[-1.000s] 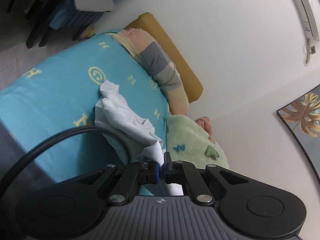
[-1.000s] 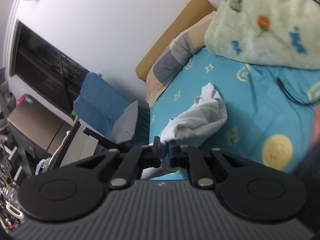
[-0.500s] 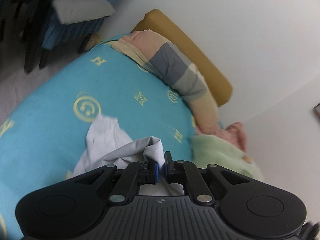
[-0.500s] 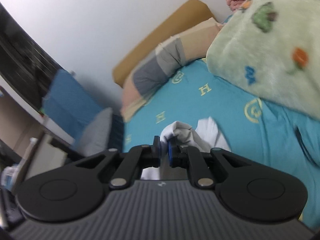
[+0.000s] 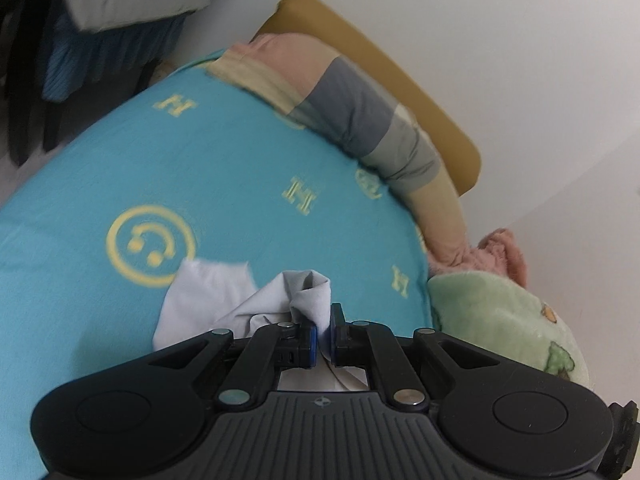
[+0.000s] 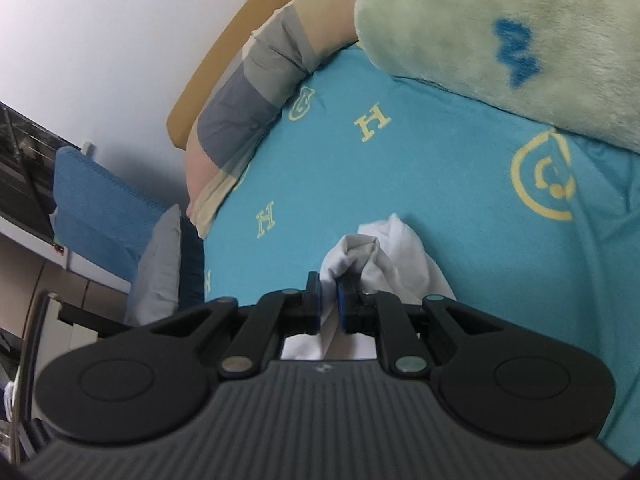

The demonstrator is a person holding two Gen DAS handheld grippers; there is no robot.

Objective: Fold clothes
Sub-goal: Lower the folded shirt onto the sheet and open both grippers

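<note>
A white garment (image 5: 208,300) lies bunched on the turquoise bed sheet (image 5: 200,168) close in front of both grippers. My left gripper (image 5: 324,334) is shut on a fold of the garment, which sticks up between its blue pads. My right gripper (image 6: 329,298) is shut on another fold of the same white garment (image 6: 396,256). Most of the cloth is hidden beneath the gripper bodies in both views.
A striped pillow (image 5: 360,120) lies along a mustard headboard (image 5: 400,80) by the white wall. A pale green fleece blanket (image 6: 500,32) is heaped on the bed, also in the left wrist view (image 5: 500,320). A blue chair (image 6: 100,208) stands beside the bed.
Both grippers have moved forward and lower over the bed with the garment still held. The cloth has gone from hanging stretched out to bunched close under the fingers.
</note>
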